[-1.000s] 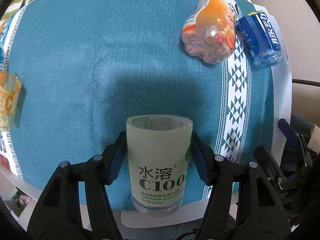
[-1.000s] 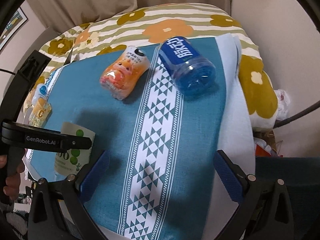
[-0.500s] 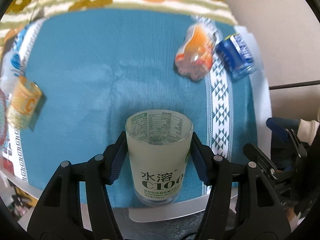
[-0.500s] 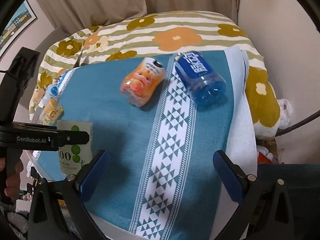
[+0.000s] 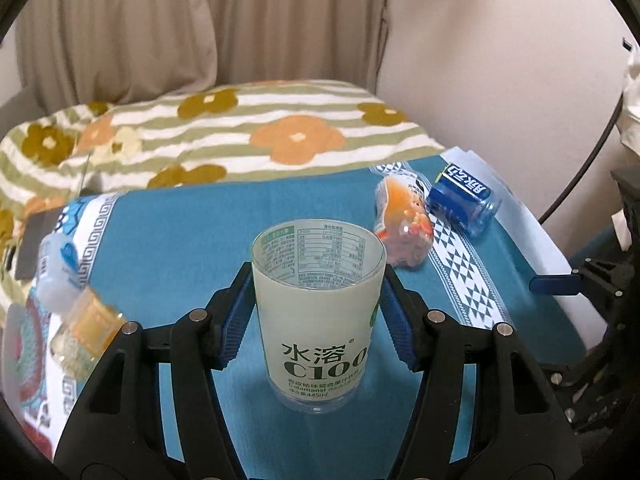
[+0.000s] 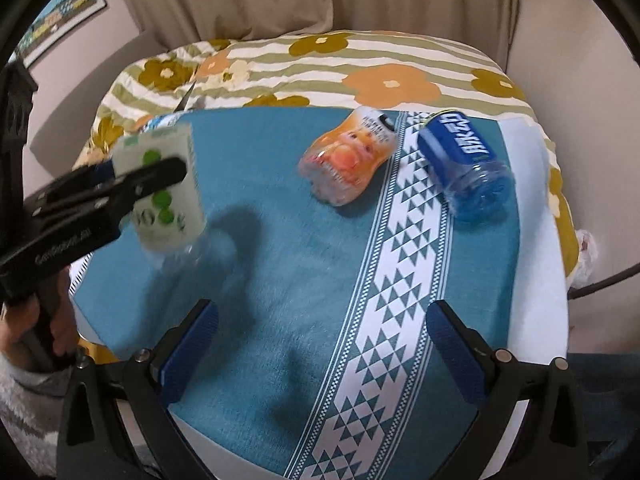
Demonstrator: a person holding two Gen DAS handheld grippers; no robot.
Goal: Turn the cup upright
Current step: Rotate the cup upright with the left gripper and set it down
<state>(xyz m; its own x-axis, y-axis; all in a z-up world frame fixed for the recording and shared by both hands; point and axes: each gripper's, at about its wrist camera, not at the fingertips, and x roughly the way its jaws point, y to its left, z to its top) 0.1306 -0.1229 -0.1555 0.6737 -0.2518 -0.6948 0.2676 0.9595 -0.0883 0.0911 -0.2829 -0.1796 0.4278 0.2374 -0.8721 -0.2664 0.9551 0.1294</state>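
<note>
My left gripper (image 5: 318, 312) is shut on a frosted C100 cup (image 5: 320, 312) with green print. It holds the cup nearly upright, mouth up and tipped slightly away, above the blue cloth (image 5: 180, 232). In the right wrist view the cup (image 6: 166, 196) hangs tilted in the air over the cloth's left side, its clear base lowest, with the left gripper's fingers (image 6: 152, 176) across it. My right gripper (image 6: 320, 360) is open and empty over the cloth's near edge (image 6: 280, 320).
An orange cup (image 6: 348, 164) and a blue cup (image 6: 464, 164) lie on their sides at the back right of the cloth. A yellow cup (image 5: 86, 328) and a pale blue one (image 5: 58, 276) lie at the left edge. A floral quilt (image 5: 240, 136) lies behind.
My left gripper has lifted the C100 cup off the cloth and tilted it, so the view swung up to the quilt and curtain. The right gripper drew back and tilted up slightly, still open.
</note>
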